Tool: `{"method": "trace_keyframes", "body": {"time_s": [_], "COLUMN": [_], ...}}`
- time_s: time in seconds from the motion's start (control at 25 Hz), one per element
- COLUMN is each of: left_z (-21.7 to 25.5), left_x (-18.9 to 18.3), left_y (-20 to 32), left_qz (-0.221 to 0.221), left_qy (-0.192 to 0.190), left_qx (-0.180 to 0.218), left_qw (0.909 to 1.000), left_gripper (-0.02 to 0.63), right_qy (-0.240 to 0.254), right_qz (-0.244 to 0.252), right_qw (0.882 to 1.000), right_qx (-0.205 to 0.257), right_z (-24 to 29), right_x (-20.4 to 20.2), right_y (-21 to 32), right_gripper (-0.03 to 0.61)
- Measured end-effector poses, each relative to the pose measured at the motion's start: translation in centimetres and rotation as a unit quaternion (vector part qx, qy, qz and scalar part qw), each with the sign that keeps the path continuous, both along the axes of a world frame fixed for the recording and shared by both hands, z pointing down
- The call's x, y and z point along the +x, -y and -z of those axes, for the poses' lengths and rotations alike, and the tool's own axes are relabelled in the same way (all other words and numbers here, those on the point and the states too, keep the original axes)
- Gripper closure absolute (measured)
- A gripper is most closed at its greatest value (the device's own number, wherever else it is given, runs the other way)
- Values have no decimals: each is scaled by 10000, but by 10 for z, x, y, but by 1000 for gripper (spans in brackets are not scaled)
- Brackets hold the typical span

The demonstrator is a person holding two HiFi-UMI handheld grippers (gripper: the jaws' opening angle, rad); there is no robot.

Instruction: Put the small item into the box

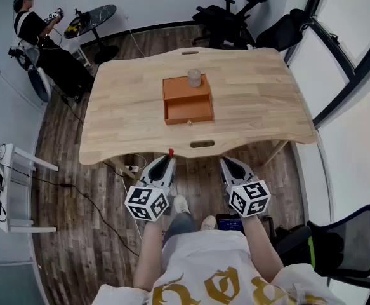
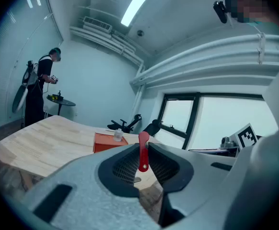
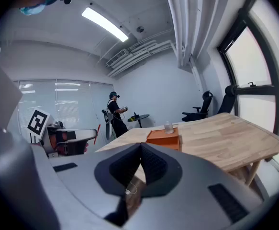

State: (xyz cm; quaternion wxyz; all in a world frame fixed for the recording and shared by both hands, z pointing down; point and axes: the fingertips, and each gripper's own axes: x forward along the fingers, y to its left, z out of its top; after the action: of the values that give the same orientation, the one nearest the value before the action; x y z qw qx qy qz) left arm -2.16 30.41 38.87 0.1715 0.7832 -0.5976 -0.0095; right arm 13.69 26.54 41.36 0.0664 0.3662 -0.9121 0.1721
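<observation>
A small flat red item (image 1: 171, 152) sticks up between the pads of my left gripper (image 1: 169, 159), which is shut on it just off the table's near edge. In the left gripper view the red item (image 2: 143, 152) stands upright in the left gripper (image 2: 143, 146). An orange box (image 1: 188, 99) with its drawer pulled open toward me sits mid-table, and a small clear jar (image 1: 194, 77) stands on its far edge. My right gripper (image 1: 226, 162) hovers beside the left one, shut and empty; its tips meet in the right gripper (image 3: 140, 145) view, with the orange box (image 3: 164, 138) ahead.
The wooden table (image 1: 127, 116) has cut-out handles at its near and far edges. Black office chairs (image 1: 226, 18) stand behind it. A person (image 1: 35, 27) stands at a round black table at the far left. A white rack (image 1: 7, 189) is at the left, and cables lie on the floor.
</observation>
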Motion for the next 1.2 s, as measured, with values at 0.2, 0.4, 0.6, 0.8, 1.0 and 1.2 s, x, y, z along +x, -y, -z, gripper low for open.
{"method": "trace_keyframes", "body": {"time_s": [0.2, 0.4, 0.6, 0.8, 1.0, 1.2], "left_z": [-1, 0, -1, 4, 3, 4], "left_x": [4, 15, 19, 12, 10, 10], "left_y": [-5, -10, -19, -22, -10, 14], "left_qz": [23, 10, -35, 66, 38, -78], "left_qy": [-63, 76, -218, 24, 71, -16], "left_qx": [-38, -36, -176, -155, -229, -134], "left_qw": [10000, 10000, 9996, 9999, 9997, 9999], "left_gripper": [558, 558, 558, 558, 558, 558], "right_qy": [65, 226, 773, 668, 688, 647], "right_qz": [79, 224, 493, 451, 449, 363], "right_qw": [9999, 9995, 9957, 9964, 9966, 9972], "right_qx": [106, 72, 105, 245, 91, -6], "right_z": [7, 9, 24, 30, 25, 19], "right_x": [2, 8, 4, -1, -3, -5], "right_y": [-9, -15, -22, -22, -13, 6], "right_gripper": [568, 568, 568, 568, 567, 566]}}
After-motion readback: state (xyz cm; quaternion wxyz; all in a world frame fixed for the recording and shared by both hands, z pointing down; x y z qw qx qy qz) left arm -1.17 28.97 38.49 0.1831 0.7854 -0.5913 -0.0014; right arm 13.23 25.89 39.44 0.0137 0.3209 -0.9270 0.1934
